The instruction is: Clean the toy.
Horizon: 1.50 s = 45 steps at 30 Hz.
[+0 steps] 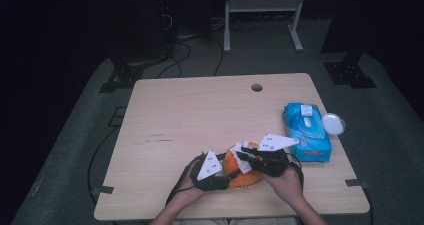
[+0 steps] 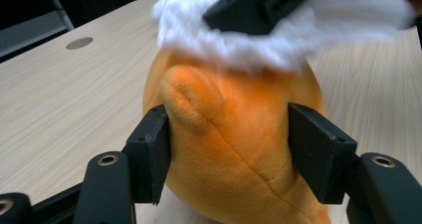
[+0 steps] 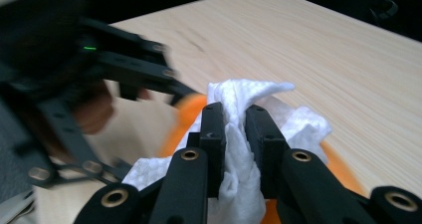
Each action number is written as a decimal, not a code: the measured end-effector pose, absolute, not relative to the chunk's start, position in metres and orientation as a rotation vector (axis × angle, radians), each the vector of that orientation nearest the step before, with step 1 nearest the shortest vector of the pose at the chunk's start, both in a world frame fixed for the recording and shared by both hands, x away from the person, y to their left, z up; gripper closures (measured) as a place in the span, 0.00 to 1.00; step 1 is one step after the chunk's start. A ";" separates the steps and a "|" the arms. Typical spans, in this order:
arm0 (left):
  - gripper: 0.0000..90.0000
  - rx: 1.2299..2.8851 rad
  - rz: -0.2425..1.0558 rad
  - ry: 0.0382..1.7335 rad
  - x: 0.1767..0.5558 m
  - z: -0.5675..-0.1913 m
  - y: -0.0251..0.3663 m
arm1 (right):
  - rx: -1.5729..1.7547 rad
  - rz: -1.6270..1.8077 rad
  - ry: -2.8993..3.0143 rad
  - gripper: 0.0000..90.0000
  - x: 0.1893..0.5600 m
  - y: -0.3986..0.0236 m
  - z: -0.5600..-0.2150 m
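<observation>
Here, an orange plush toy [image 2: 234, 149] sits near the front edge of the tabletop [image 1: 200, 110], clamped on both flanks by the left tongs [image 2: 229, 149], while the right tongs [image 3: 235, 134] pinch a white tissue [image 3: 249, 114] against its top. Soft plush may squirm free under a hard wipe, and thin tissue could tear or slip from the pinch.
</observation>
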<state>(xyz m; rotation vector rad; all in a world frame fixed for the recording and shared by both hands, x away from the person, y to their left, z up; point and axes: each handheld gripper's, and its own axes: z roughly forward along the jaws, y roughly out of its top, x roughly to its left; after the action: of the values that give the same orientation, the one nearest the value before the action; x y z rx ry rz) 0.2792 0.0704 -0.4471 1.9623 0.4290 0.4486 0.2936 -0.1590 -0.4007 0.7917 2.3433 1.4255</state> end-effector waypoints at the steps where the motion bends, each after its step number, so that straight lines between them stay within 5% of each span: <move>1: 0.40 1.960 0.431 0.432 0.280 -0.446 0.070 | 0.813 1.440 2.348 0.87 0.294 -0.162 -0.402; 5: 0.25 1.938 0.388 0.493 0.285 -0.441 0.072 | 0.769 1.496 2.389 0.87 0.287 -0.154 -0.404; 13: 0.38 1.965 0.411 0.495 0.287 -0.447 0.076 | 0.925 1.471 2.322 0.87 0.303 -0.184 -0.410; 19: 0.23 1.888 0.371 0.545 0.290 -0.437 0.077 | 0.891 1.522 2.326 0.87 0.297 -0.178 -0.414; 25: 0.39 1.939 0.433 0.506 0.290 -0.445 0.079 | 0.885 1.454 2.320 0.87 0.300 -0.181 -0.411; 45: 0.40 1.966 0.432 0.535 0.293 -0.451 0.089 | 0.999 1.435 2.269 0.87 0.309 -0.211 -0.420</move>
<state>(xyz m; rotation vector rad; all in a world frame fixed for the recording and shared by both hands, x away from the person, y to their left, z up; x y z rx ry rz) 0.2926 0.0891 -0.4508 1.9659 0.5345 0.4317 0.3095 -0.2115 -0.4198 0.9986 2.2687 1.4346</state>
